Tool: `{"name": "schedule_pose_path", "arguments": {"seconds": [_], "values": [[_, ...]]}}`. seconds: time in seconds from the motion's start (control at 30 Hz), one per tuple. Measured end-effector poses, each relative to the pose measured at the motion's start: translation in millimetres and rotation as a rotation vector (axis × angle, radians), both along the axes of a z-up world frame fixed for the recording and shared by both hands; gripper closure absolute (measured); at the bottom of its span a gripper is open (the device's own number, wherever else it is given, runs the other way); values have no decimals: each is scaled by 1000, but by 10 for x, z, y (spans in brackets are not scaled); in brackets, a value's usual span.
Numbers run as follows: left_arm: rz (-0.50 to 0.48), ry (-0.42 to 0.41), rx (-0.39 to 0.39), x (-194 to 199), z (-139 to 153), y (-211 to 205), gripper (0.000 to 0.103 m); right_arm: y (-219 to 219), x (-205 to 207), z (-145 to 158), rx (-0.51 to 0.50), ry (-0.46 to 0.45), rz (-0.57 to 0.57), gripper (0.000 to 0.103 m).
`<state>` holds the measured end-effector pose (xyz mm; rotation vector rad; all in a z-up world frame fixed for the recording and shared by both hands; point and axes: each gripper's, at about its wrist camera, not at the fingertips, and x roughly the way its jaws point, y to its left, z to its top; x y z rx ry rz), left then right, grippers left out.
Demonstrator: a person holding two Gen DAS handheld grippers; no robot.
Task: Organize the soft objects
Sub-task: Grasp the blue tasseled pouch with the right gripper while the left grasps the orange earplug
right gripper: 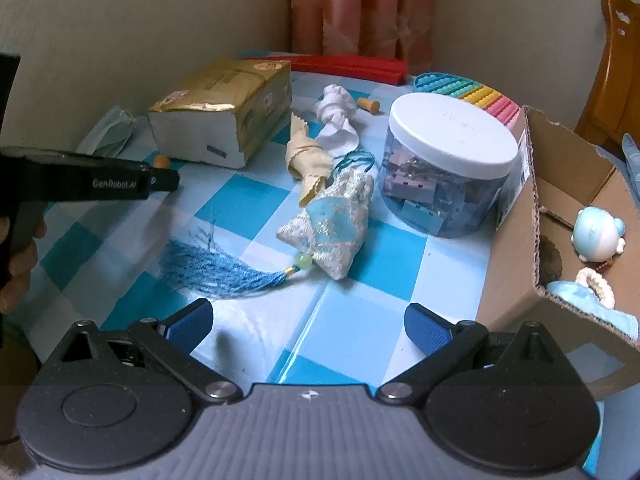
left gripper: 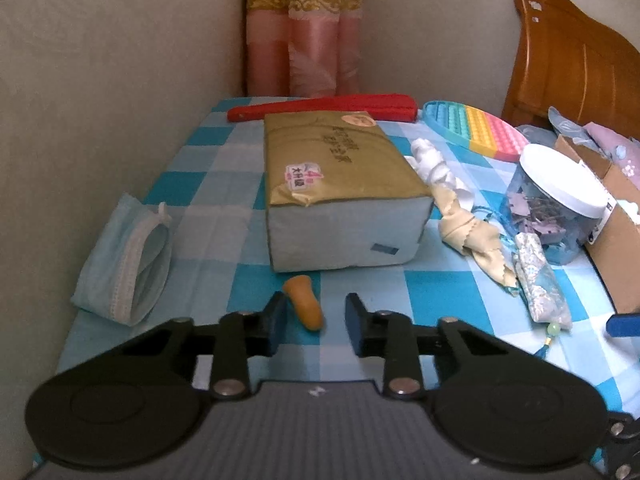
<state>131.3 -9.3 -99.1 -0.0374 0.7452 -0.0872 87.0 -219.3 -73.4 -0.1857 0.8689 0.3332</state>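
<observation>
Orange rubber, a small tapered earplug, lies on the blue-and-white checked tablecloth between the blue pads of the left gripper. Its side sits against the left-hand pad; a clear gap separates it from the right-hand pad, so the jaws stand partly apart and nothing is clamped. Directly ahead of this gripper stands a gold-topped tissue pack. To the gripper's left a folded light-blue face mask leans at the wall. To its right lie a cream cloth, a white crumpled cloth and an embroidered sachet.

Seen from the right wrist, the right gripper hangs above bare tablecloth with its jaws wide apart and empty. Just ahead of it lies the sachet, its blue tassel spread toward the gripper's left. Further ahead and right stands a clear jar with a white lid. Against the gripper's right side rises the wall of a cardboard box, which holds a pale-blue round toy and blue plush fabric. At the far edge lie a red folded item and a rainbow bubble mat. A second orange earplug rests beyond the white cloth.
</observation>
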Motion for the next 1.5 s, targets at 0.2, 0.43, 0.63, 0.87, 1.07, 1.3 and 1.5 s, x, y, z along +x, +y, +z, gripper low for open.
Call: {"name": "schedule_pose_path", "arguments": {"seconds": [0.2,0.43,0.63,0.87,1.07,1.3,1.5], "values": [[13,-11,9,7,-5,-16,77,26,119,27,15,-23,2,0],[9,-14,26,-7,-5,-37,77,101,204,85,24,-67,6,0],[7,-20,38,-22,-9,-64,77,128,324,63,11,-89,-40,11],[8,-22,41,-26,-8,-79,77,96,439,-29,26,-62,-64,19],[11,-33,52,-15,-18,-101,77,37,554,-45,64,-45,-90,27],[17,-36,60,-18,-19,-116,79,13,578,-31,77,-38,-102,46],[7,-47,84,-56,-17,-149,88,12,514,15,75,-44,-95,50]]}}
